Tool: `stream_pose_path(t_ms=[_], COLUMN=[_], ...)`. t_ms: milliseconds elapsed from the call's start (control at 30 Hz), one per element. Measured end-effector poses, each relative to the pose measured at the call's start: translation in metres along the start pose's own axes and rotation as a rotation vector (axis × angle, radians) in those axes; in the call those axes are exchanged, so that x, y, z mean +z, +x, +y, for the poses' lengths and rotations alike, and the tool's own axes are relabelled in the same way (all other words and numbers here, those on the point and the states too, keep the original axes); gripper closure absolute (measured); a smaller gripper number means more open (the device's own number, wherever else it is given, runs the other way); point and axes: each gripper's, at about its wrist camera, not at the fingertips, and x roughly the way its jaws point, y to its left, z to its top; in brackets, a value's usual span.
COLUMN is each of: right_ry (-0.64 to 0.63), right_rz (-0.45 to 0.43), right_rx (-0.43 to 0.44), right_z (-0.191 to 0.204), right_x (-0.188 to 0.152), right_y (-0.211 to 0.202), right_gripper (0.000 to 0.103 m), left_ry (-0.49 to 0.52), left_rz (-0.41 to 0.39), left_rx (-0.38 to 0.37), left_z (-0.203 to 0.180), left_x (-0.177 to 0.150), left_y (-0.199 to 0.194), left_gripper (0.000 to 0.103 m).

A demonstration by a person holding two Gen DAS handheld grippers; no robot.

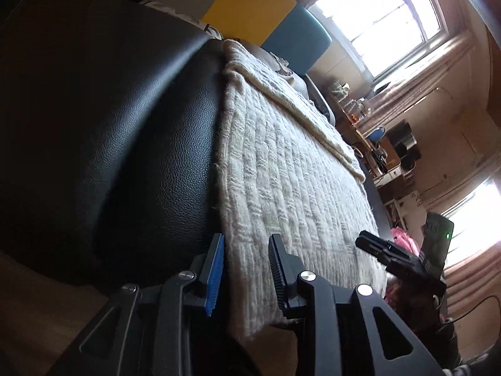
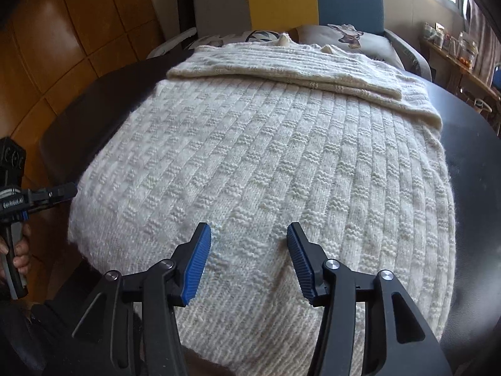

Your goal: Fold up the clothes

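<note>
Cream knit sweater (image 2: pixel 266 163) lies flat on the black leather surface (image 2: pixel 476 188), body spread toward the camera, sleeves (image 2: pixel 281 69) folded across the chest at 12 o'clock, near hem hanging over the front edge at 6. Right gripper (image 2: pixel 249 241) hovers over the hem with tongs wide, nothing between them. Left gripper (image 1: pixel 245 250) sits at the garment's left side edge, at 9 o'clock in the right wrist view, tongs at a moderate gap straddling the knit edge but not clamped that I can see. Risks: loose chunky knit can snag on the ribbed pads or get pinched one layer deep, so a lift drags only the top ply and skews the fold. Slick leather plus overhanging hem means a one-sided pull could slide the whole piece off the edge. The sleeve stack is loose; a fast fold-over could spill it.
</note>
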Motion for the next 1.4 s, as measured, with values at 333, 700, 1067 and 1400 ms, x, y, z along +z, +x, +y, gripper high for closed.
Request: stream_pose_path(t_ms=[333, 700, 1067, 1400], right_ry=[-0.096, -0.059, 0.182, 0.372], right_rz=[0.014, -0.003, -0.047, -0.144], right_rx=[-0.07, -0.049, -0.074, -0.066], right_z=[0.018, 0.012, -0.059, -0.123], right_x=[-0.003, -0.004, -0.031, -0.064], right_y=[0.01, 0.013, -0.027, -0.088], right_gripper=[0.048, 0.04, 0.041, 0.048], left_ry=[0.271, 0.048, 0.185, 0.168], left_rz=[-0.087, -0.004, 0.007, -0.069], left_rx=[0.313, 0.149, 0.307, 0.27], left_z=[-0.049, -0.011, -0.029, -0.043], left_x=[0.0, 0.006, 0.008, 0.026], left_y=[-0.002, 0.0, 0.006, -0.027], left_gripper=[0.098, 0.079, 0.097, 0.082])
